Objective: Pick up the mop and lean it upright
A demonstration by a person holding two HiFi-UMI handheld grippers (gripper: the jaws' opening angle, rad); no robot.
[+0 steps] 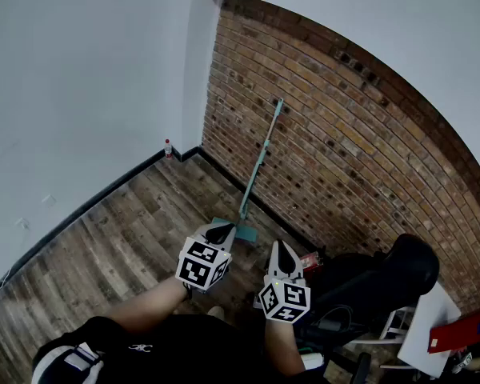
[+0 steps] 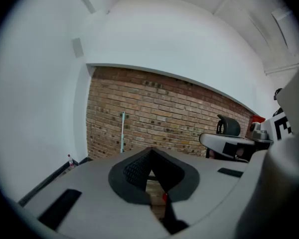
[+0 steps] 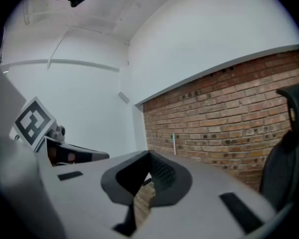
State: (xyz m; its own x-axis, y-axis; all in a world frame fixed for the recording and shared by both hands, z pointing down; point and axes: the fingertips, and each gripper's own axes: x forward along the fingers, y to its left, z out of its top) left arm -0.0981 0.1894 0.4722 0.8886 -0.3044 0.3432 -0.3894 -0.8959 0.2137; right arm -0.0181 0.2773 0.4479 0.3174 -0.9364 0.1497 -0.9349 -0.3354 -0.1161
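Mop: the long teal-handled mop (image 1: 258, 162) is leaned upright against the red brick wall (image 1: 344, 126). Its flat head is set on the brown wood-plank floor (image 1: 112, 246), at 12 o'clock from both grippers.
Left gripper: the left gripper (image 1: 221, 230) is held near the mop head, its jaws pressed together and empty.
Right gripper: the right gripper (image 1: 281, 248) is held at 3 o'clock of the left, its jaws closed and empty.
Chair: a black office chair (image 1: 388, 274) is seen at 3 o'clock.

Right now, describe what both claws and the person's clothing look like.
Left claw and right claw match: pale grey tapered bodies, black ribbed pads, each carrying a white cube printed with black square markers. No cables show. The person wears a black top with a small white logo.
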